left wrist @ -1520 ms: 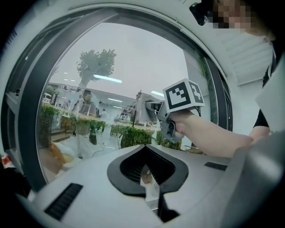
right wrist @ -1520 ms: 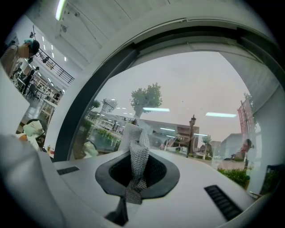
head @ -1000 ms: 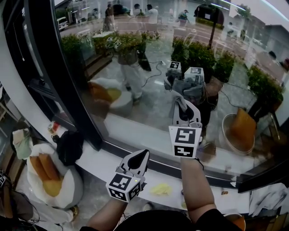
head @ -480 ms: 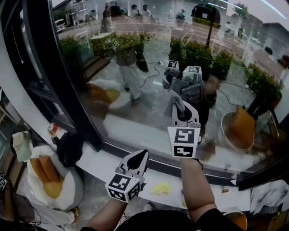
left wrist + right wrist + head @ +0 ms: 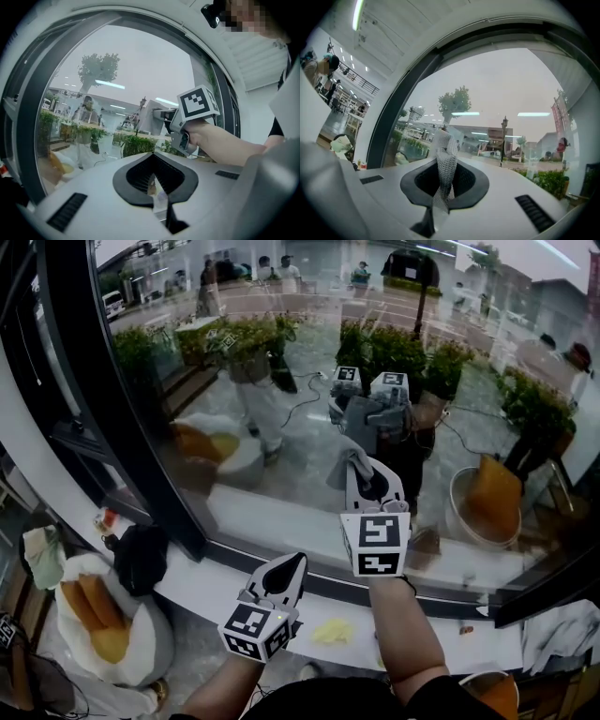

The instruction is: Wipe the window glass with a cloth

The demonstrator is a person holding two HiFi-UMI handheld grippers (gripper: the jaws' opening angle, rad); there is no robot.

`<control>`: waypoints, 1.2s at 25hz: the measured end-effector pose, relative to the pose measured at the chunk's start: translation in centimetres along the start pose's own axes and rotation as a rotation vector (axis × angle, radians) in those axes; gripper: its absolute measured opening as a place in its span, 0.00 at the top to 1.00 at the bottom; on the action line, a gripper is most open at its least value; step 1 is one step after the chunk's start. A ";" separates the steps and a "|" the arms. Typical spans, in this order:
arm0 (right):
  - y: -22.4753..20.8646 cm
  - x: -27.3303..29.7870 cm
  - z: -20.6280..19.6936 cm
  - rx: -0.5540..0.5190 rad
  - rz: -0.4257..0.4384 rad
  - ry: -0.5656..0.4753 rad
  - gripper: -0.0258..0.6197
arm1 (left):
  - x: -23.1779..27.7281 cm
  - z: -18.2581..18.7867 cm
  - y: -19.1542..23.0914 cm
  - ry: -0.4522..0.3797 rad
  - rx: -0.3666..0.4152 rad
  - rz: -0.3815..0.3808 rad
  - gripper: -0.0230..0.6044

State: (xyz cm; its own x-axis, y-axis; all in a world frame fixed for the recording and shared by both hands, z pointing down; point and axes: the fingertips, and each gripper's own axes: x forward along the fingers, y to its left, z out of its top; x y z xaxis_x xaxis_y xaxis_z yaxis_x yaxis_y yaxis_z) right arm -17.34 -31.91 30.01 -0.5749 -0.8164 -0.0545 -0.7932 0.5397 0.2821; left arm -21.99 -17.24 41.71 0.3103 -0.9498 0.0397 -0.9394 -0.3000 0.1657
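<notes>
The right gripper (image 5: 364,470) pinches a grey mesh cloth (image 5: 345,463), bunched upward so that it faces the large window glass (image 5: 281,381) at mid-pane. It looks ready to wipe, though contact is unclear. The left gripper (image 5: 292,566) hangs low over the white sill (image 5: 211,579), jaws pressed together on nothing, likely kept clear. Open glass lies above and to the right, and a black upright frame (image 5: 122,427) bounds the left.
</notes>
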 end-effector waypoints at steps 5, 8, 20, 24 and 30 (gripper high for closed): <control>-2.3 -1.8 2.1 0.008 -0.018 -0.029 0.90 | 1.2 1.3 -2.2 -0.006 0.015 -0.040 0.95; -3.5 -2.5 3.7 0.001 -0.037 -0.054 0.90 | 2.1 1.7 -3.4 -0.005 0.023 -0.074 0.95; -7.2 -4.3 7.2 -0.018 -0.093 -0.093 0.90 | 4.8 2.6 -6.9 -0.039 0.085 -0.214 0.95; -8.5 -4.5 7.7 -0.033 -0.115 -0.085 0.90 | 5.6 3.0 -8.4 -0.048 0.090 -0.246 0.95; -9.3 -4.3 8.7 -0.064 -0.131 -0.080 0.90 | 6.6 4.2 -10.1 -0.064 0.078 -0.281 0.95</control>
State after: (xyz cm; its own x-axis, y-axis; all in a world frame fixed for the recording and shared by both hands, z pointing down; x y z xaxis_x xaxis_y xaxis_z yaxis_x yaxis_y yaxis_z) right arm -9.21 -31.64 19.33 -0.4836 -0.8587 -0.1697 -0.8493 0.4135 0.3282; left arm -11.05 -20.81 36.15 0.5524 -0.8314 -0.0600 -0.8271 -0.5556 0.0846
